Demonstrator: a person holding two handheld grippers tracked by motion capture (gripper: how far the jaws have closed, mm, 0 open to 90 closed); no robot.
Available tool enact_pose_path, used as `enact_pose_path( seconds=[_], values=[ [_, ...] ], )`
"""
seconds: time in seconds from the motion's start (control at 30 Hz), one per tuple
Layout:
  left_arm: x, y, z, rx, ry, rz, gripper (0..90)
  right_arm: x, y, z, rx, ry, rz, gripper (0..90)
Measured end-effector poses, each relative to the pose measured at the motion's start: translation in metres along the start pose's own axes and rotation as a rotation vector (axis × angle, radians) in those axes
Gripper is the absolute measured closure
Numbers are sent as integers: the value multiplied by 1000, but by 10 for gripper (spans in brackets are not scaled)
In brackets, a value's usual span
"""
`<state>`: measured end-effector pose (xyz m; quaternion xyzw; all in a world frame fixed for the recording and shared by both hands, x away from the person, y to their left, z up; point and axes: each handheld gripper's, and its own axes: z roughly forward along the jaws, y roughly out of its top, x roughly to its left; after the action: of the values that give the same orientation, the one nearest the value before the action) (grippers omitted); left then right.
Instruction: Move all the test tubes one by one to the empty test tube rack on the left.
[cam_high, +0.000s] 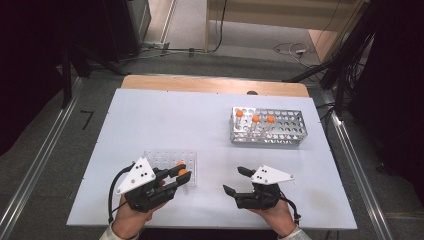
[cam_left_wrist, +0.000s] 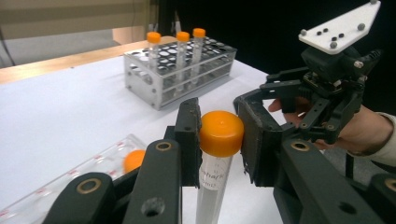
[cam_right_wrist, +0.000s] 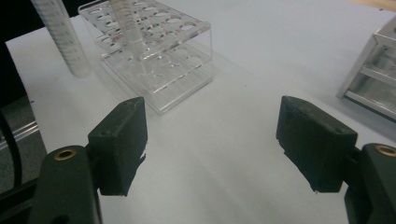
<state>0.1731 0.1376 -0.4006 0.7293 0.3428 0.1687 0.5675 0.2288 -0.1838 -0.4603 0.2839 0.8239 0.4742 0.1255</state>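
Tongs at the counter, one pair loaded, one pair bare.

An orange-capped tube is clamped upright by its cap in the left tongs, just beside the clear rack; the right tongs are spread wide apart, with nothing held or touched.

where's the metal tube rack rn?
High view: the metal rack sits on the white table at far right, beyond the right gripper, holding three orange-capped tubes at its left end.
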Motion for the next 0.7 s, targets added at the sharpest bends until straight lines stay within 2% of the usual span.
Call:
enact_pose_path(
  seconds=[0.27, 0.43, 0.57, 0.7],
  values=[
    [8, 6, -12, -10, 54, 5, 703, -4, -1, -1, 0, -16, 9, 234],
    [15, 7, -15, -30, 112, 16, 703, -4, -1, -1, 1, -24, 12, 236],
    [20, 8, -13, -57, 145, 15, 703, -5, -1, -1, 0, -28, 17, 239],
    [24, 8, -7, -59, 176, 25, 703, -4, -1, 1, 6, -28, 17, 241]
  ],
)
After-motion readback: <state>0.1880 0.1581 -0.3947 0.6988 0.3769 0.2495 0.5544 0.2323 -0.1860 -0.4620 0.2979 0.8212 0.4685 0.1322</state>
